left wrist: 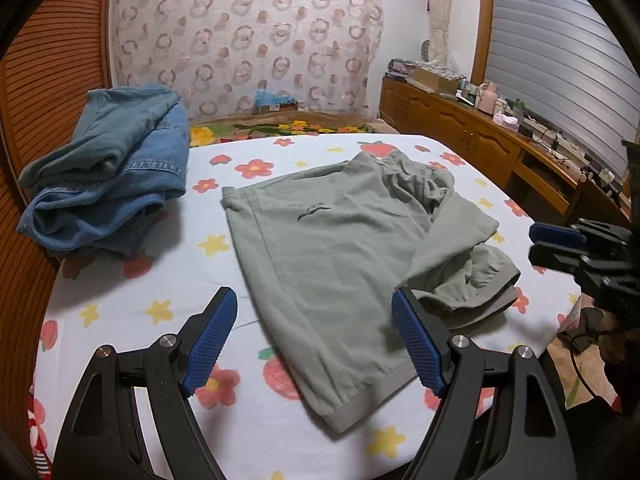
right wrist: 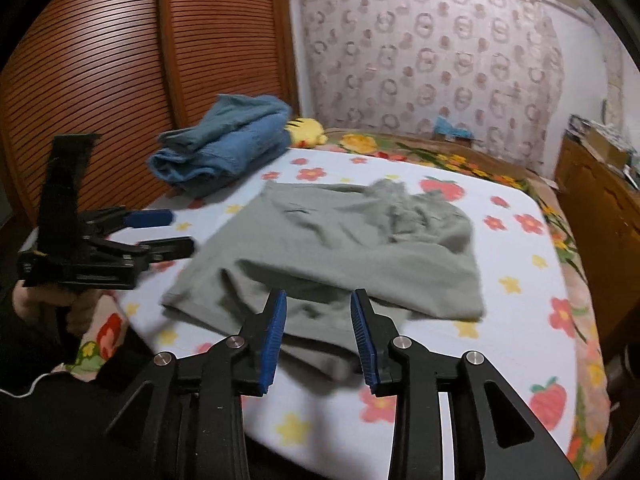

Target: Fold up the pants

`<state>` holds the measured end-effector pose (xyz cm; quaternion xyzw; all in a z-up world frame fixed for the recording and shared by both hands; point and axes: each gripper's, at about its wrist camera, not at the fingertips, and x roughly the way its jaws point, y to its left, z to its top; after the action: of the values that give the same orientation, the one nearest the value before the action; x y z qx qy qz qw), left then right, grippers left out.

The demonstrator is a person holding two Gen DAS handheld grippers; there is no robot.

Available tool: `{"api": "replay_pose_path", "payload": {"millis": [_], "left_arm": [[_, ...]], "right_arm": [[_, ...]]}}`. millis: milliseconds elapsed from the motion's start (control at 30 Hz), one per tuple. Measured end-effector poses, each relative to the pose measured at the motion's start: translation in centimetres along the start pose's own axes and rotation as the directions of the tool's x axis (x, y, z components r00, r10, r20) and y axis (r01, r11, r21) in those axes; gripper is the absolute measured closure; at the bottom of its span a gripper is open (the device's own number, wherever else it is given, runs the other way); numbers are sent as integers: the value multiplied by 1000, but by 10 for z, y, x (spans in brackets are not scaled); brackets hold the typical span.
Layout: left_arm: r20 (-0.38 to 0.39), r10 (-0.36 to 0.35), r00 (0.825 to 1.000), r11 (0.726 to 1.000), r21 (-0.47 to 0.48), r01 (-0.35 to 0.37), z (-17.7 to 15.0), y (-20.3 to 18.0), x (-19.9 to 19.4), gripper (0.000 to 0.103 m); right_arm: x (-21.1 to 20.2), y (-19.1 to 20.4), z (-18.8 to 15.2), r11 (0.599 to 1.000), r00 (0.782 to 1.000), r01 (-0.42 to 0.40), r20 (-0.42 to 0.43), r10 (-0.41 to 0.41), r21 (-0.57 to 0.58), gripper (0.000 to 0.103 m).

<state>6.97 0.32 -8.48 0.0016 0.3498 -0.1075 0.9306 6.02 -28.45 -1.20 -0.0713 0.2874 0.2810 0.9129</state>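
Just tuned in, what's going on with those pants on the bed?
A person is folding grey-green pants on a flower-print sheet, a gripper in each hand. Both the left gripper and right gripper are open above the cloth, holding nothing. The pants lie partly folded and rumpled. Blue denim clothes sit aside.

- Left gripper [left wrist: 314, 340]: jaws spread wide, nothing between the blue pads, angled downward.
- Right gripper [right wrist: 319, 336]: jaws partly apart, pads gripping nothing, angled downward.
- Hand [right wrist: 60, 304] grips the left gripper's handle.
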Motion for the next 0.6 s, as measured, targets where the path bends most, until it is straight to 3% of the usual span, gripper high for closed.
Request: {"api": "replay_pose_path", "payload": {"millis": [333,600], "left_arm": [[-22,-50,999,998,38,50,6,-21,15,23],[-54,-70,996,996,53,73,3,-31,30,23]], "right_arm": [[18,-46,-5,989,987,148,-69,-146,24,64],[49,-57,6,985,973,175,-150,-174,-4,63]]}}
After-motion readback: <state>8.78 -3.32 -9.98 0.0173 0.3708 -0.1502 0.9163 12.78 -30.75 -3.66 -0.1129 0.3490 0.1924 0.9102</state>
